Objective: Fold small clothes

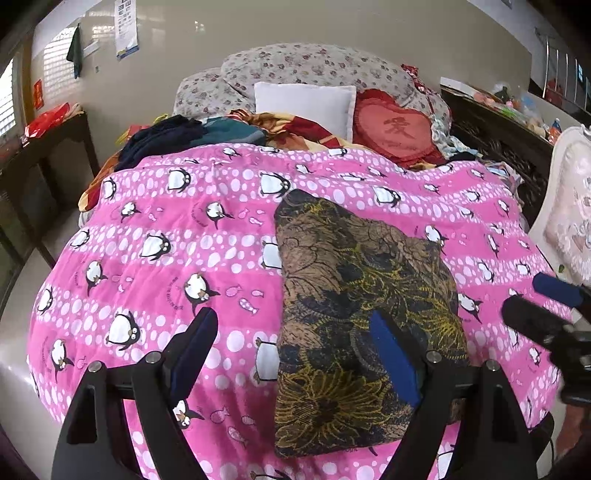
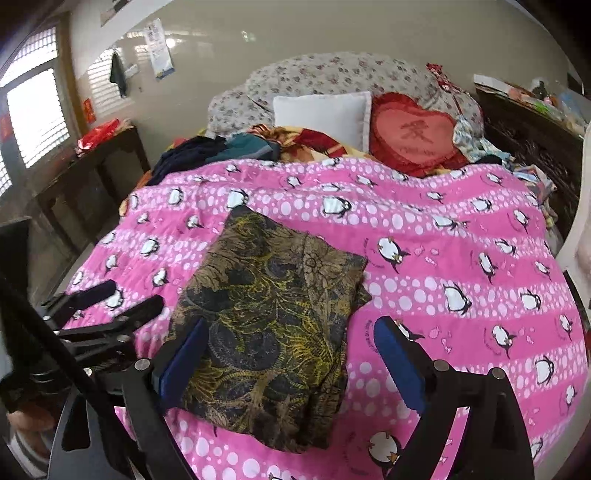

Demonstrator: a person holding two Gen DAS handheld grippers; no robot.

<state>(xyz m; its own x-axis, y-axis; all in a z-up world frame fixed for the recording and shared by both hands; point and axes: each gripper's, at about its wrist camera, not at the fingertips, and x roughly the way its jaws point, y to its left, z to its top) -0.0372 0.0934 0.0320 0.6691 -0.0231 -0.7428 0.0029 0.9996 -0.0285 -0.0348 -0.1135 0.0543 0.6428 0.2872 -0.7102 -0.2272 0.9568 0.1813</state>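
**A:** Between my two claws, what do you see?

**B:** My left claw (image 1: 291, 354) stands wide apart with nothing pinched; its right blue pad (image 1: 391, 354) hangs over the folded brown-and-black garment with yellow floral print (image 1: 354, 295), its left pad over bare quilt; my right claw (image 2: 291, 354) is spread just as wide and grips nothing, its left pad over the garment's near edge.

**A:** And where does the garment lie?

**B:** Flat on the pink fleece quilt printed with penguins and white dots (image 1: 166, 240), toward the near side of the bed, already folded into a compact wedge.

**A:** What could go wrong?

**B:** I judge three risks; a pad could catch only the top layer and peel the fold open; a pinch too deep could take the soft quilt along with it; both claws sit close together at the near end, so they may knock each other.

**A:** Any writing?

**B:** One large character stitched on the red heart-shaped frilled cushion (image 1: 399, 129); small curved lettering beside the penguins and the wall poster (image 1: 125, 26) are too small to read.
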